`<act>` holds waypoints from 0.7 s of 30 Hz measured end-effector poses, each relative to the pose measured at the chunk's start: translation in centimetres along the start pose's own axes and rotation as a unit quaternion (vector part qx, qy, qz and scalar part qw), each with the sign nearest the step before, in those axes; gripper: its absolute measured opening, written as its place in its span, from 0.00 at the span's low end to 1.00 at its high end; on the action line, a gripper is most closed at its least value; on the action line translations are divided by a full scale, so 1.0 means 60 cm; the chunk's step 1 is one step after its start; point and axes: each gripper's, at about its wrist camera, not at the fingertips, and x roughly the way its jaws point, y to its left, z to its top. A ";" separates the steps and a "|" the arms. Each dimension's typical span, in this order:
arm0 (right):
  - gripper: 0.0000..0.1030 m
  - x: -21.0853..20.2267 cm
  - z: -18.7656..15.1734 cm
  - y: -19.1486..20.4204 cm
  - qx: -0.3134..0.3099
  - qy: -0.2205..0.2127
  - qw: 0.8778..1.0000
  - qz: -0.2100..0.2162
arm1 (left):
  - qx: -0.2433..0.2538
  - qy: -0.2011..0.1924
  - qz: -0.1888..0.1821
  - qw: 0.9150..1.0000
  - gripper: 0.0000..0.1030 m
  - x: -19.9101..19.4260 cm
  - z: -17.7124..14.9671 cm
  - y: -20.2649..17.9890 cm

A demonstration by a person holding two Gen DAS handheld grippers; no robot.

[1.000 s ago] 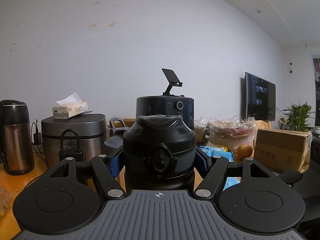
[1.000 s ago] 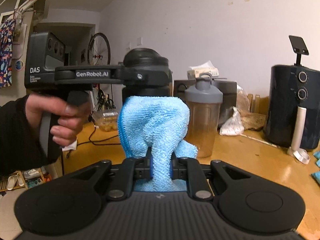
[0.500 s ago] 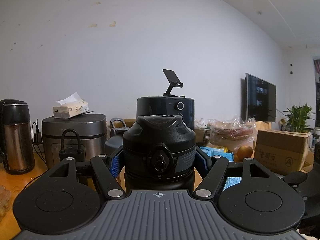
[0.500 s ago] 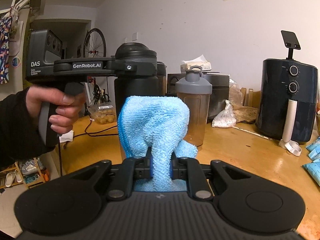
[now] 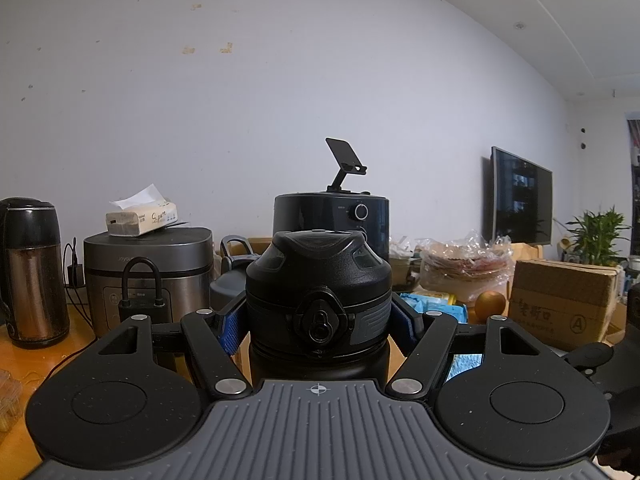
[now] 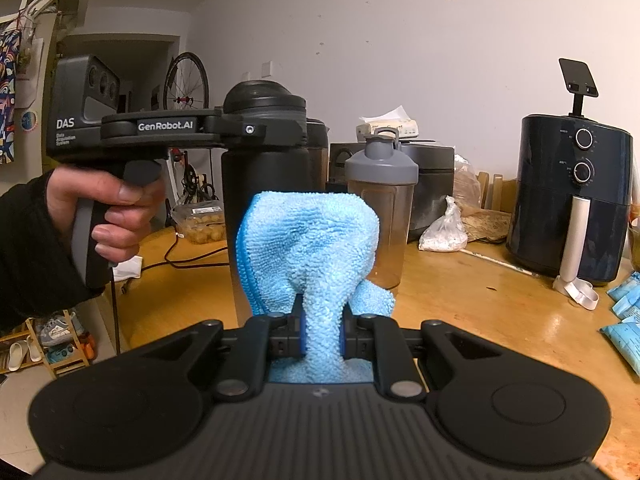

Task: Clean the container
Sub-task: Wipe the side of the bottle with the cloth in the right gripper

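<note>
A black bottle (image 5: 318,300) with a locking lid stands upright between the fingers of my left gripper (image 5: 318,322), which is shut on it just below the lid. In the right wrist view a hand holds that left gripper (image 6: 256,130) around the bottle (image 6: 266,184), above the wooden table (image 6: 480,312). My right gripper (image 6: 322,338) is shut on a bunched light blue cloth (image 6: 312,240). The cloth sits in front of the bottle's lower body; I cannot tell whether they touch. A corner of the cloth (image 5: 466,364) shows in the left wrist view.
A grey-lidded shaker (image 6: 380,208) stands right behind the cloth. Beyond it are a dark air fryer (image 6: 572,200), a rice cooker (image 5: 148,272) with a tissue pack on top, a thermos jug (image 5: 30,272), a cardboard box (image 5: 564,300) and blue packets (image 6: 624,320).
Both grips are unchanged. The right view has shifted slightly, so the bottle and shaker sit a little further left. The left view has tilted up a little.
</note>
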 end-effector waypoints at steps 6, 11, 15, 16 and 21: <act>0.08 -0.002 -0.001 0.000 0.000 -0.001 1.000 -0.001 | 0.000 0.000 0.000 1.000 0.66 0.000 0.000 -0.002; 0.08 -0.006 -0.004 -0.003 0.004 -0.003 1.000 -0.005 | 0.000 0.000 -0.001 1.000 0.66 0.000 0.002 -0.002; 0.08 -0.010 -0.006 -0.005 0.008 -0.006 1.000 -0.008 | 0.002 0.003 -0.006 1.000 0.66 0.002 0.004 0.001; 0.08 -0.011 -0.007 -0.005 0.009 -0.007 1.000 -0.009 | 0.002 0.003 -0.009 1.000 0.66 0.003 0.004 0.002; 0.08 -0.019 -0.010 -0.007 0.013 -0.009 1.000 -0.014 | 0.011 0.003 -0.027 1.000 0.66 0.005 0.004 0.005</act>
